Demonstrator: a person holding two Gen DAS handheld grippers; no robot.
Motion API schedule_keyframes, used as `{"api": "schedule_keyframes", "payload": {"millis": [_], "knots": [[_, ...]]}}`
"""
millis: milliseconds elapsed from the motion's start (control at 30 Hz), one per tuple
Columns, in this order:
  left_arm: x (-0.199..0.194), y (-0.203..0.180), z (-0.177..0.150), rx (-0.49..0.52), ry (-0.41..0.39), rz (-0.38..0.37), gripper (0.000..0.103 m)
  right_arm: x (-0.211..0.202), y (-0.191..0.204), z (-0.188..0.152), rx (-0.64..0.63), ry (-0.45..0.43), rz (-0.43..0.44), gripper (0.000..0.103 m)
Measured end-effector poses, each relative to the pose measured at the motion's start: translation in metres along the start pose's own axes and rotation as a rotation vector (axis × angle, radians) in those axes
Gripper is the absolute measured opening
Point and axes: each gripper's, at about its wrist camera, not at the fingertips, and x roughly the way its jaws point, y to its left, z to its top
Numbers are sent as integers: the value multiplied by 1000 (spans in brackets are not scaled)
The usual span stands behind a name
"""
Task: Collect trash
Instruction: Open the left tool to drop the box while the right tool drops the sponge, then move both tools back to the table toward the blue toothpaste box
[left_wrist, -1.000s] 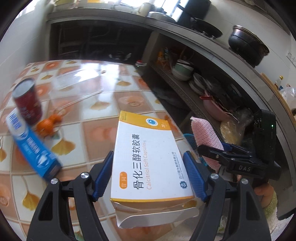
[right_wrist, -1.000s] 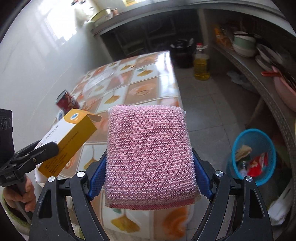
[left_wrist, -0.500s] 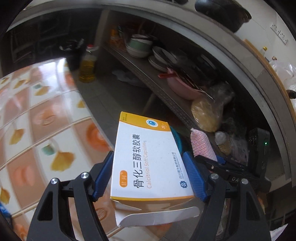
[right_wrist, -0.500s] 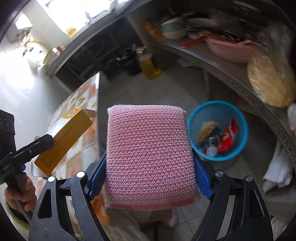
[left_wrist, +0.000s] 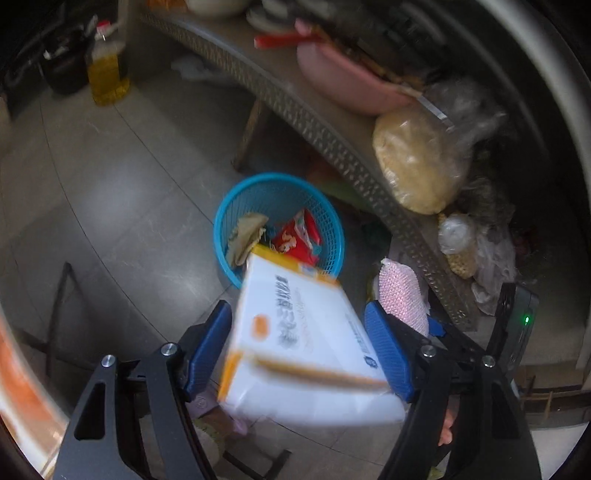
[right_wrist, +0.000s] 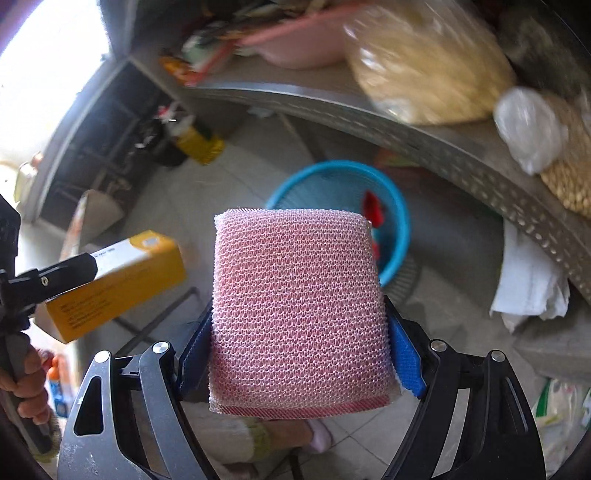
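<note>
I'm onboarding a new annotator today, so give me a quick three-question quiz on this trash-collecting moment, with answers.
1. True or false: the blue basket on the floor already holds some rubbish.
2. Multiple choice: what does the right gripper hold? A) a drink can B) a pink mesh sponge C) a plastic bottle
3. Fill in: the left gripper holds a white and orange ____.

Key
1. True: a red wrapper and other scraps lie inside.
2. B
3. Box: the medicine box sits between the blue pads, above the floor near the basket.
</note>
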Motion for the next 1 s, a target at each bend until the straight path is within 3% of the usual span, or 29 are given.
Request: {"api": "schedule_keyframes", "payload": {"millis": [300,433,667,767,833,1000], "knots": [[84,-5,48,-20,95,38,72,68,-18,30,14,91,-67,78],[89,-4,58,-37,82,18,72,87,-15,43,2,102,-72,78],[68,-1,60,-8,36,21,72,110,-6,51,-56,124,-85,80],[52,2,58,-15,16,17,72,117,-3,53,-94,113,-118,88],[38,2,55,-13,-1,11,72,118,-4,53,-96,103,-159,89],[-8,-1,39,16,-69,10,78,110,-13,44,-57,88,-167,89]]}}
